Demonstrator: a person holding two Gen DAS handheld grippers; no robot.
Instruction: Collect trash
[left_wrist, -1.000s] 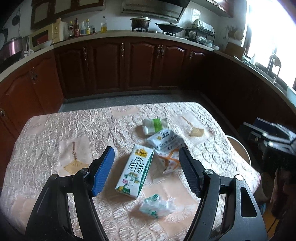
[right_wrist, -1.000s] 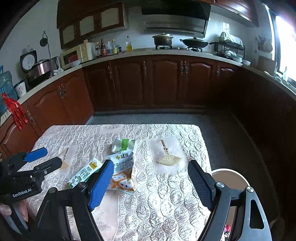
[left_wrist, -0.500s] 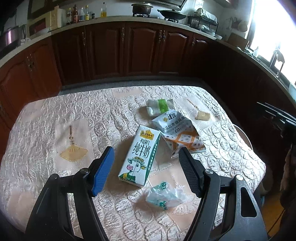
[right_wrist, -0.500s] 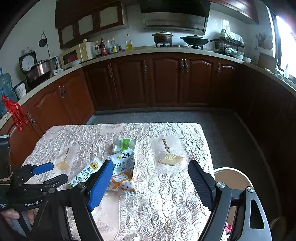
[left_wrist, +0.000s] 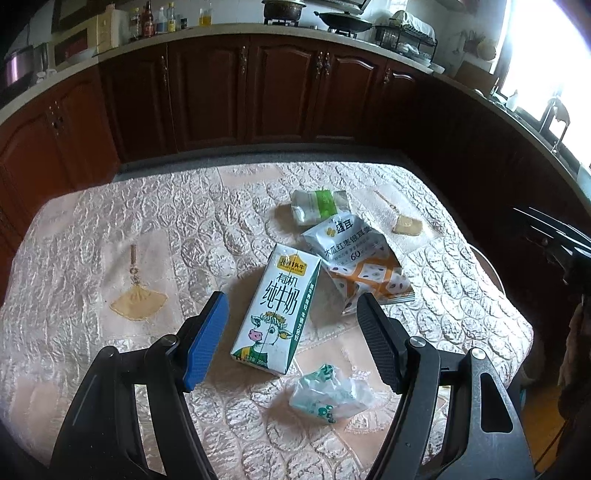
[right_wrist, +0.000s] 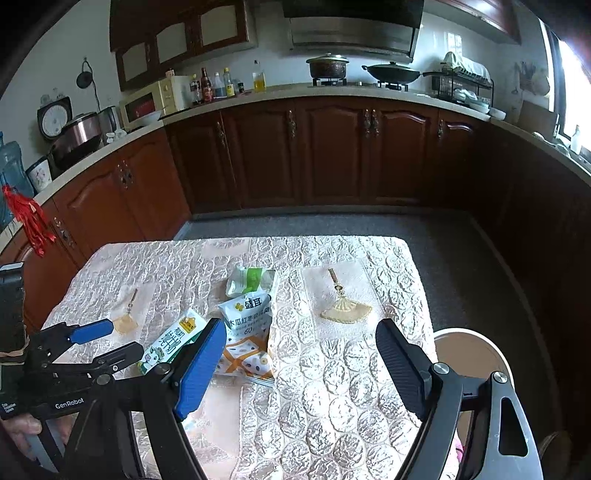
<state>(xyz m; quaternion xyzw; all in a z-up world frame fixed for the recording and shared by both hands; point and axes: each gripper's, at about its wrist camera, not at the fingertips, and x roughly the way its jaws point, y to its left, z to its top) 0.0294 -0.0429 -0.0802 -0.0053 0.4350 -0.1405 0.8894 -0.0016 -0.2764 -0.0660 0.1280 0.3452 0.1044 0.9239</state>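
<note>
Boxy milk carton (left_wrist: 275, 308) lying flat on quilted table (left_wrist: 110, 236), crumpled plastic wrapper (left_wrist: 328, 393) at 5 o'clock, left hand-held gripper (left_wrist: 291, 325) and right hand-held gripper (right_wrist: 301, 354) both agape, empty

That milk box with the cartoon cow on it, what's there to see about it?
The milk carton is a small white and green paperboard box with a cartoon cow, large green Chinese lettering and a gold badge near its top. It lies flat on the quilted tablecloth, printed face up. Its top corner meets or overlaps the white snack bag; I cannot tell which. The left claw hovers open over it, not touching.
</note>
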